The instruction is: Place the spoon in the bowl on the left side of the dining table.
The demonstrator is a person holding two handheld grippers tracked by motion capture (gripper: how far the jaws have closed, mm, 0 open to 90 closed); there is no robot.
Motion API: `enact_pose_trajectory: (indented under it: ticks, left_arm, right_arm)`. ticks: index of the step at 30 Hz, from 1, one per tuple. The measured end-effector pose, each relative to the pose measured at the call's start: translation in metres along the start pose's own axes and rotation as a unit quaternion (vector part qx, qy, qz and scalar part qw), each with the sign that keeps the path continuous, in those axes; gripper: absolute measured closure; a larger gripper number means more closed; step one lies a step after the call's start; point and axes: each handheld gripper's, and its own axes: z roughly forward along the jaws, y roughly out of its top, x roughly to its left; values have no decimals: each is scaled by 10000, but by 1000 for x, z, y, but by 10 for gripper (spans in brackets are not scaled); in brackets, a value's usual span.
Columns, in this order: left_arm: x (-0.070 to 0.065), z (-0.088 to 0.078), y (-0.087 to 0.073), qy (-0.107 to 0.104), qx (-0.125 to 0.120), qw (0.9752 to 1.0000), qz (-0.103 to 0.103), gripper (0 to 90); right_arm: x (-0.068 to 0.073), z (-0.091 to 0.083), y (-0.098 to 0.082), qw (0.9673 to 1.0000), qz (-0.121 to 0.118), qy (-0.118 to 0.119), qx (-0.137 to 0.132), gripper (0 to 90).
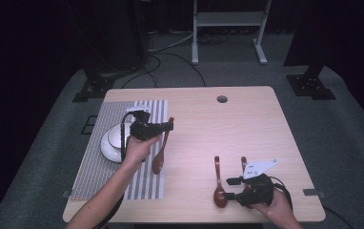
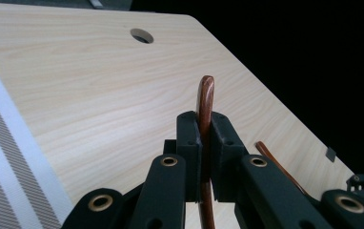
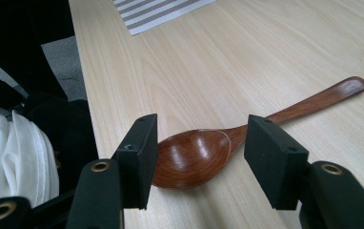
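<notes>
Three wooden spoons are in play, so this looks about a third done at best. The left claw (image 1: 166,127) is clamped tight on the handle of one spoon (image 1: 160,155), which hangs over the right edge of the striped placemat (image 1: 94,174), just at 3 o'clock from the white bowl (image 1: 109,143). The right claw (image 3: 199,152) stands partly open, its pads either side of the second spoon's bowl (image 3: 192,157) without pressing it. That spoon and a third spoon (image 1: 243,164) lie on the tabletop (image 1: 247,124) near the front edge, around 5 o'clock. The front edge is tight for that hand, but the middle and far half of the tabletop are wide open.
</notes>
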Motion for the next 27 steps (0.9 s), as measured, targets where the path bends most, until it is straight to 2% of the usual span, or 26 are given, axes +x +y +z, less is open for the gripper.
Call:
enact_pose_trajectory:
  ticks: [16, 23, 25, 27]
  left_arm:
    - [28, -15, 20, 316, -137, 9993, -162, 842]
    - [46, -26, 27, 510, -254, 9977, -361, 842]
    - [49, -27, 27, 537, -270, 9975, -377, 842]
    - [54, -29, 30, 657, -266, 9967, -386, 842]
  right_arm:
    - [0, 1, 0, 10000, 22, 22, 14, 441]
    - [1, 0, 0, 10000, 29, 41, -38, 442]
    - [1, 0, 0, 10000, 21, 46, -42, 442]
    - [1, 1, 1, 10000, 10, 50, -44, 442]
